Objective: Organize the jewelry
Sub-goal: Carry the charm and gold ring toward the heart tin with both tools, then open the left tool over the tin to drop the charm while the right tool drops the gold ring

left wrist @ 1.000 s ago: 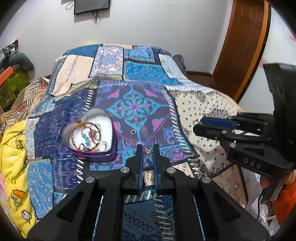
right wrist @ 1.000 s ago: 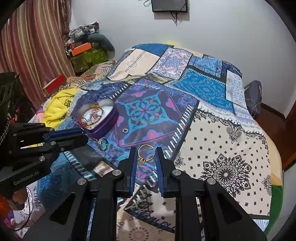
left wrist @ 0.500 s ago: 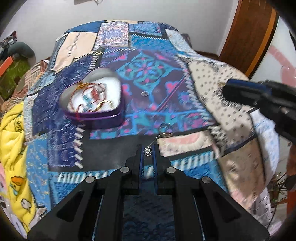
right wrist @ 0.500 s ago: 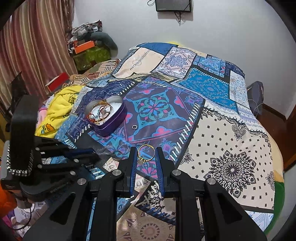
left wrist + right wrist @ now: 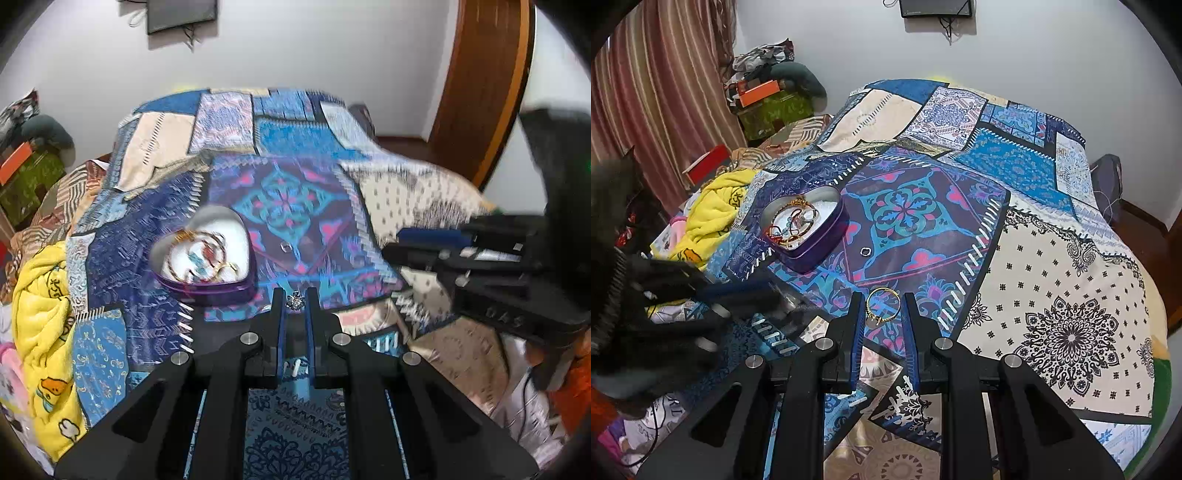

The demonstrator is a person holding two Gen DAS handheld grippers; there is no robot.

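A purple heart-shaped tin [image 5: 210,291] with several bangles inside sits on the patchwork bedspread [image 5: 306,199]. Just right of it, my left gripper [image 5: 295,300] is shut on a small silver ornament [image 5: 295,302]. My right gripper [image 5: 882,309] is shut on a thin gold ring [image 5: 882,307], held over the bedspread in front of the tin [image 5: 820,248]. A small silver ring [image 5: 864,252] lies on the cloth right of the tin, and shows in the left wrist view as the silver ring [image 5: 285,246]. The left gripper [image 5: 738,295] is a blur at the left.
A yellow blanket [image 5: 40,306] is bunched at the bed's left edge. Boxes and clothes [image 5: 768,99] are piled by the curtain. A wooden door [image 5: 484,92] stands at the right. The right gripper [image 5: 406,242] reaches in from the right, close to the left one.
The left gripper dipped toward the bedspread half a second ago and has tipped back up toward the tin, still holding the silver ornament. The right gripper has barely moved and keeps the gold ring.
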